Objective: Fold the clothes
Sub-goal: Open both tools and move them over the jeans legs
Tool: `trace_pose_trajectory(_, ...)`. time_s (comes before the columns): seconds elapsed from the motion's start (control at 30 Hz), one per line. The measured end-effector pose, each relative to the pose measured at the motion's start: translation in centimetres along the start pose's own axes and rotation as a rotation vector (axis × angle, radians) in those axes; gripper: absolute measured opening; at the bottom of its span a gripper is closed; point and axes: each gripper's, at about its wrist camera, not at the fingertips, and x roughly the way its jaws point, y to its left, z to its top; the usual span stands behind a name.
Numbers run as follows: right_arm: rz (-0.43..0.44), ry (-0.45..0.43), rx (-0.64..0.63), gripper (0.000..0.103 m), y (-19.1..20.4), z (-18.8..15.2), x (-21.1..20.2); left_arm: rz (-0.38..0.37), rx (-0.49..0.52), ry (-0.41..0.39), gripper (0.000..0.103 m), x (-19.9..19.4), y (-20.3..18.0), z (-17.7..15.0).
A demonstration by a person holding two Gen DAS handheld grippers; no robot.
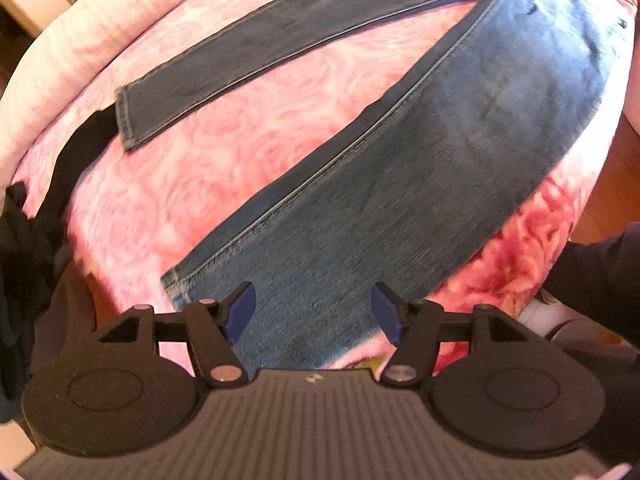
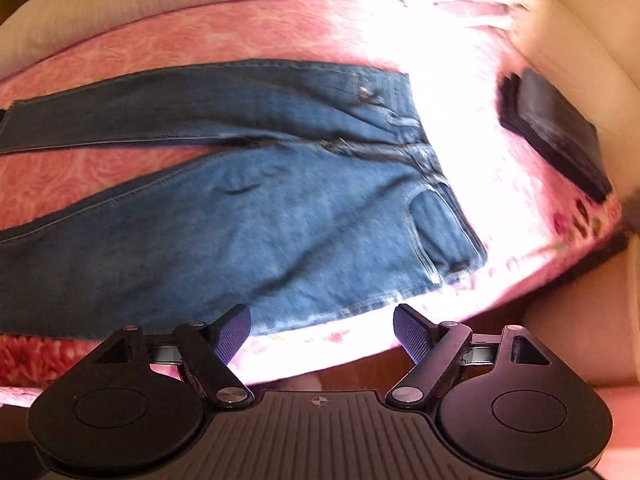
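The left gripper has its jaws apart, with nothing between them. Its blue pads hang in the air over the bottom end of one jeans leg. The gripper points steeply down at the bed.

The right gripper has its jaws wide apart, and they hold nothing too. Its blue pads sit above the near edge of the bed, just past the hip side of the jeans. This gripper also tips steeply down.

The jeans lie flat on the bed, front side up. The two legs spread apart like a V. In the left wrist view one leg runs from the jaws up to the far right, and the other leg lies farther away, with its hem to the left. In the right wrist view the waist is on the right and the legs go off to the left.

The bed has a pink blanket with roses on it. A black cloth lies at the left edge of the bed. A dark flat thing lies on the bed to the right of the waist, well apart from it. A dark sleeve shows at the right edge of the left wrist view.
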Motion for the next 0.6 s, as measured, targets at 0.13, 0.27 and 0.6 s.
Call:
trace_pose_trajectory(0.13,-0.001,0.043,0.041,0.082,-1.0,-0.9,0.0,-0.014,0.023,-0.010,0.060,0.1,-0.6,1.1)
trace_pose_trajectory(0.27,-0.004,0.075,0.062,0.082,-1.7,-2.0,0.3,-0.020,0.036,-0.021,0.060,0.0,-1.3,2.1)
trace_pose_trajectory(0.6,-0.007,0.094,0.085,0.082,-3.2,-3.0,0.2,-0.029,0.060,-0.004,0.060,-0.1,-2.7,2.7)
